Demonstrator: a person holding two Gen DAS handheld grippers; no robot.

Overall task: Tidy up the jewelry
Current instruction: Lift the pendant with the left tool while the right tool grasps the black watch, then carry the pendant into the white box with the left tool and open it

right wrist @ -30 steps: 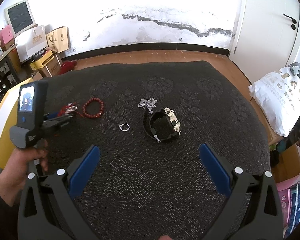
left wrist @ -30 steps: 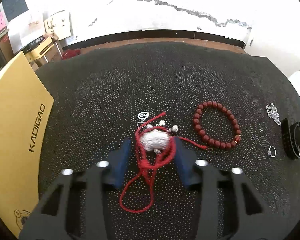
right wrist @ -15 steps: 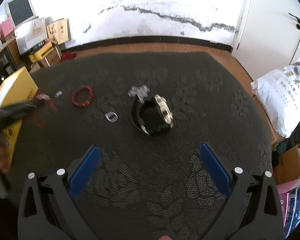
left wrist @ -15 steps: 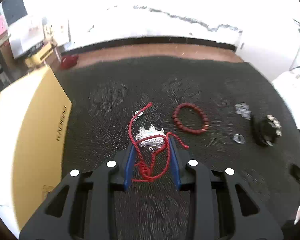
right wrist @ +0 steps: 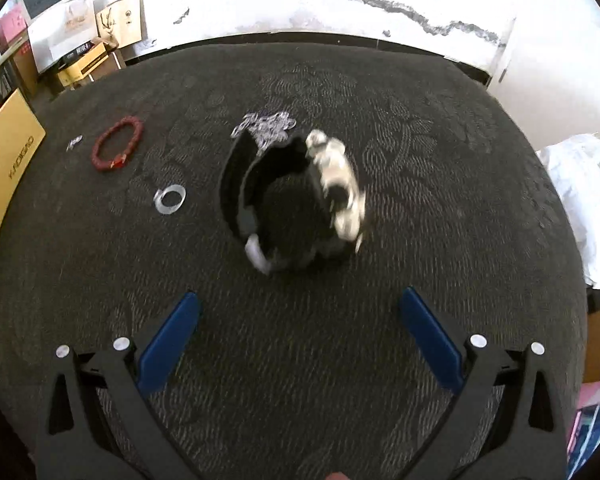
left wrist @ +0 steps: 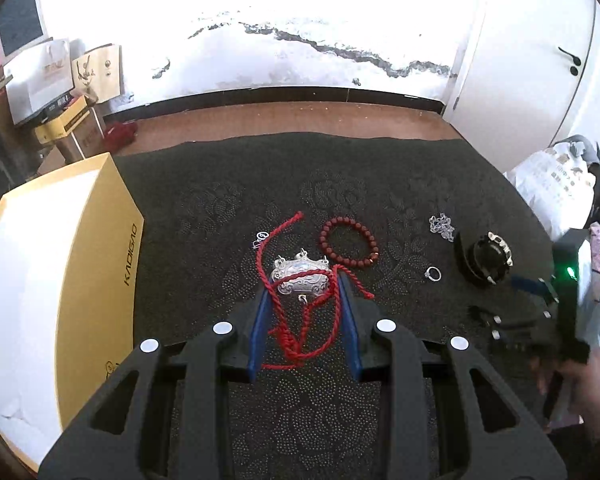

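Note:
My left gripper [left wrist: 302, 286] is shut on a silver pendant [left wrist: 300, 276] strung on a red cord [left wrist: 296, 332], lifted above the dark cloth. A red bead bracelet [left wrist: 350, 242], a silver ring [left wrist: 433, 274], a silver chain [left wrist: 442, 226] and a black watch [left wrist: 484, 256] lie on the cloth to the right. My right gripper [right wrist: 298, 324] is open and empty, just in front of the watch [right wrist: 296, 196], with the chain [right wrist: 266, 126] behind it, the ring [right wrist: 170, 199] and the bracelet [right wrist: 118, 148] to its left.
A yellow box [left wrist: 52, 280] with a white inside stands at the left edge of the cloth-covered table [left wrist: 380, 176]. Cardboard boxes [left wrist: 66, 120] sit on the floor behind. A white bag [right wrist: 584, 196] lies off the right side.
My left gripper closed on the pendant and lifted it with its cord up and back. My right gripper moved forward and down towards the watch.

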